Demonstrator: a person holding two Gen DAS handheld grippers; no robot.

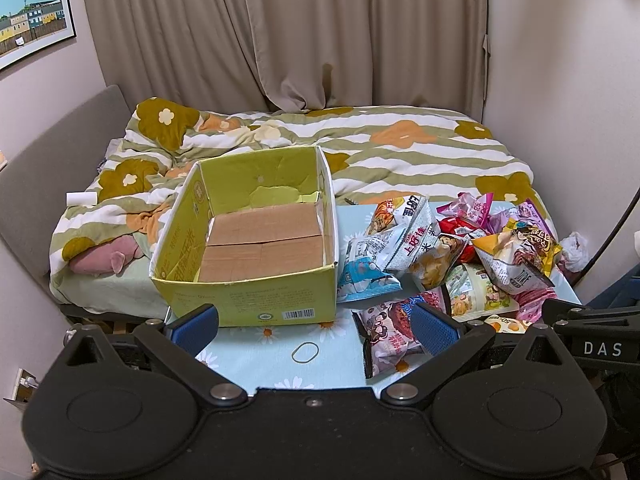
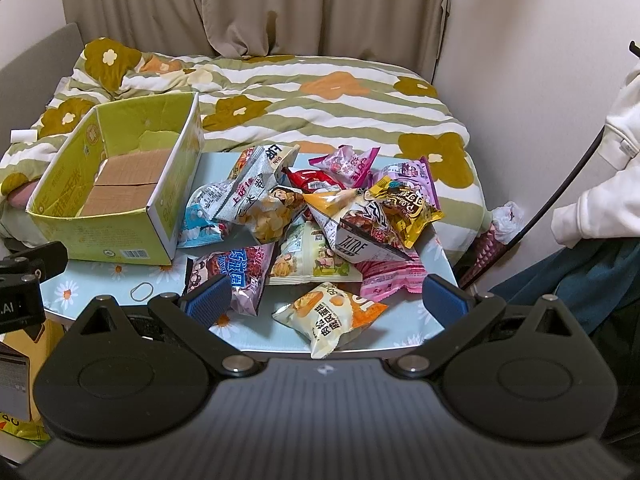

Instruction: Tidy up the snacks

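An empty yellow-green cardboard box [image 1: 256, 292] [image 2: 120, 236] stands on the left of a small table with a daisy-print cloth [image 1: 256, 360] [image 2: 100, 280]. Right of it lies a heap of several snack bags [image 1: 448, 248] [image 2: 320, 216]. A purple bag [image 1: 388, 332] [image 2: 236, 276] and a cream-and-orange bag [image 2: 332, 316] lie nearest the front. My left gripper [image 1: 316, 326] hovers open over the table's front edge, facing the box. My right gripper [image 2: 326, 300] is open too, low in front of the heap, with the cream-and-orange bag between its blue pads but untouched.
A rubber band [image 1: 305, 352] [image 2: 141, 292] lies on the cloth near the front. Behind the table is a bed with a flowered quilt [image 1: 400, 148] [image 2: 320, 96], then curtains. A person's white sleeve [image 2: 616, 152] is at the right, by a black cable [image 2: 560, 184].
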